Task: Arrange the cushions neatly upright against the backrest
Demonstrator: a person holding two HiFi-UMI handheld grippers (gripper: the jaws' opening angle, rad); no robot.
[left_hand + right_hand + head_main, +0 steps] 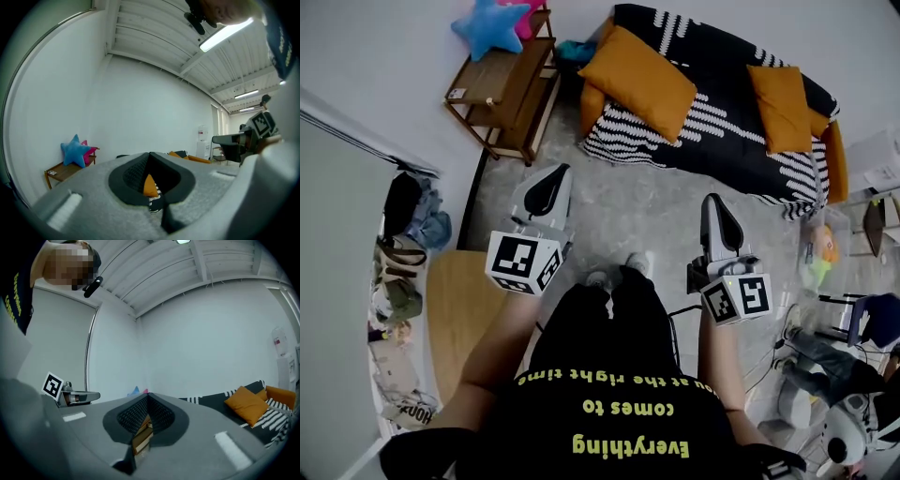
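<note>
The fingers of my left gripper are pressed together with nothing between them, and those of my right gripper are closed and empty as well. Both point level toward the far sofa, side by side over the floor and well apart from it, each on an outstretched forearm. A large orange cushion lies tilted on the left part of the sofa seat. A smaller orange cushion sits toward the right end. To the far left, a blue star cushion rests on a wooden shelf.
</note>
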